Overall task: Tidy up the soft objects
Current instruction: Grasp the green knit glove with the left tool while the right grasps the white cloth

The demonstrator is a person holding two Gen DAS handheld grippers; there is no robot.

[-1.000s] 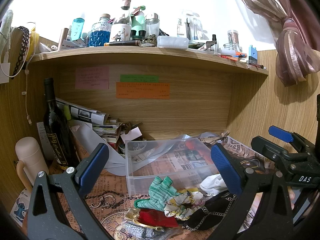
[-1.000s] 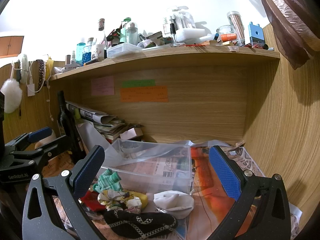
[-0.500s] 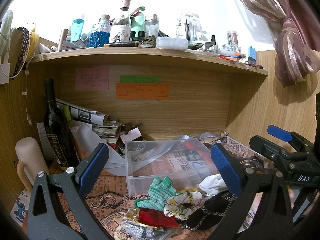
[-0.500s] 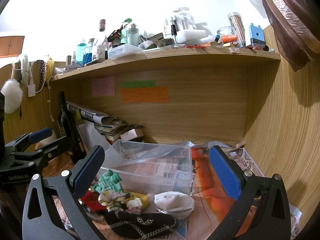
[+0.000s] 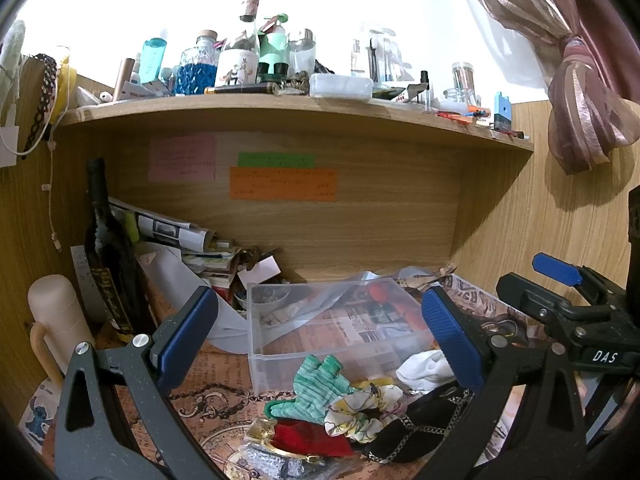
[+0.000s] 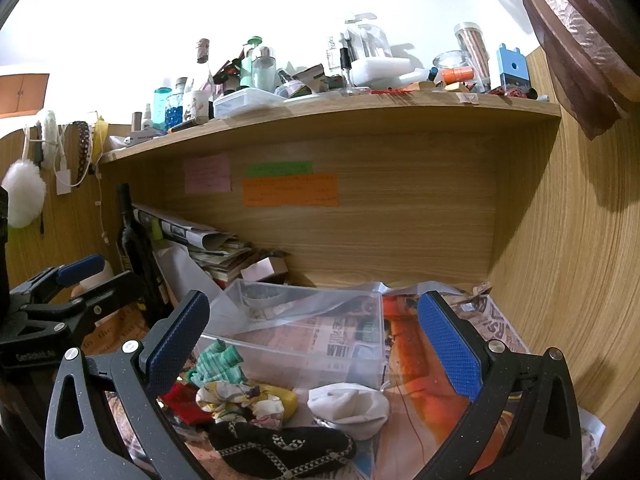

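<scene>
Clear plastic bin [image 5: 340,320] behind soft pile; left hand-held gripper [image 5: 320,334] & right hand-held gripper [image 6: 314,338] both wide apart, holding nothing.

bright, blown-out wall | shelf underside shadowed | fisheye edges warped, vignetted

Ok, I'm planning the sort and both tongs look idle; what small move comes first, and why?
Probably lower the right tongs onto the white sock. It lies nearest them, apart from the tangled pile, just in front of the clear bin, which looks empty of soft things. Both tongs, the left tongs too, are open and hold nothing.
</scene>
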